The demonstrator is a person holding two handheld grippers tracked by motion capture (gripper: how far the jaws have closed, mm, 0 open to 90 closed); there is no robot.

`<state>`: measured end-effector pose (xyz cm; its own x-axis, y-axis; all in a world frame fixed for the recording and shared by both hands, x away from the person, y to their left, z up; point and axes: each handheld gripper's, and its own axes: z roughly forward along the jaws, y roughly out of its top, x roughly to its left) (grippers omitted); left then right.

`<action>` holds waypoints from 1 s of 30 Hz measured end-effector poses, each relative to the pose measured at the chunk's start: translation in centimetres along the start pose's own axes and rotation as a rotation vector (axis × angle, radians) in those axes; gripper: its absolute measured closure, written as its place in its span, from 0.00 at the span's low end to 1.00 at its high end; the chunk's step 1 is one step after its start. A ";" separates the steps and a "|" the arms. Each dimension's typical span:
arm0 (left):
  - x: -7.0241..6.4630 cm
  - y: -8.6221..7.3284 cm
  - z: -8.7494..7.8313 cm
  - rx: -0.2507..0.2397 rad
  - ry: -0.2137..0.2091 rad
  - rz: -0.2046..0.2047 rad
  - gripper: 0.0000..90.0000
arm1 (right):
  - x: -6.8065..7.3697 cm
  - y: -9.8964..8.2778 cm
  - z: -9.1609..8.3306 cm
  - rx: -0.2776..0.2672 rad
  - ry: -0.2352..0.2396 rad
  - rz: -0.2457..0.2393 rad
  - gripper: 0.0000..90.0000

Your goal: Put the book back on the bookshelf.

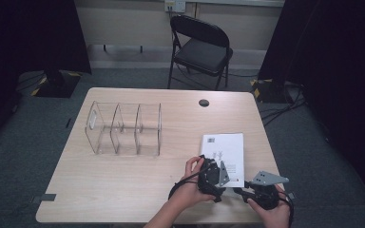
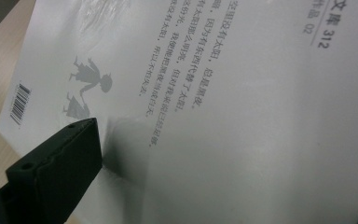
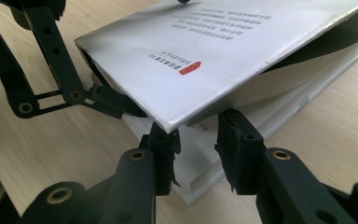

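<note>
1. Right gripper view: right gripper [image 3: 198,135] fingers narrowly apart, pinching nothing. Lifted cover corner of white book [image 3: 205,51] resting on one fingertip, page block just below and between both.
2. Just beyond: left gripper [image 1: 217,167] wide open, one finger under that cover, the other above, not clamped.
3. Close on the cover edge alone, keep loose pages out, then swing it open slowly.
4. Well beyond the fingertips: clear divider rack [image 1: 123,128], folding chair [image 1: 202,47]. Probably no obstacle except two grippers crowding one corner.
</note>
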<state>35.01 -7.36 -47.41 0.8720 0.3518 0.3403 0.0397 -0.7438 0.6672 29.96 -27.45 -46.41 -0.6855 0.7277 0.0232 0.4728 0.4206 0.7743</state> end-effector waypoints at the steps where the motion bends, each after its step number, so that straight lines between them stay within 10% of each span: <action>1: 0.0 0.0 0.1 -0.001 0.005 -0.001 0.00 | 0.0 0.0 0.0 0.001 0.000 0.000 0.74; 12: 0.1 0.2 -0.5 0.005 0.005 0.071 0.12 | -0.2 0.0 0.1 0.010 0.022 0.017 0.74; 20: 0.1 0.3 -1.7 0.016 0.006 0.153 0.31 | 0.0 -0.1 0.6 -0.010 0.071 0.020 0.42; 30: 0.7 1.2 -2.6 0.079 -0.003 0.179 0.42 | -0.6 -1.2 0.8 0.020 0.062 -0.026 0.33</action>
<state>34.37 -6.53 -44.63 0.8699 0.2081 0.4471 -0.0785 -0.8366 0.5421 30.21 -27.99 -47.84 -0.7305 0.6815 0.0433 0.4651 0.4501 0.7623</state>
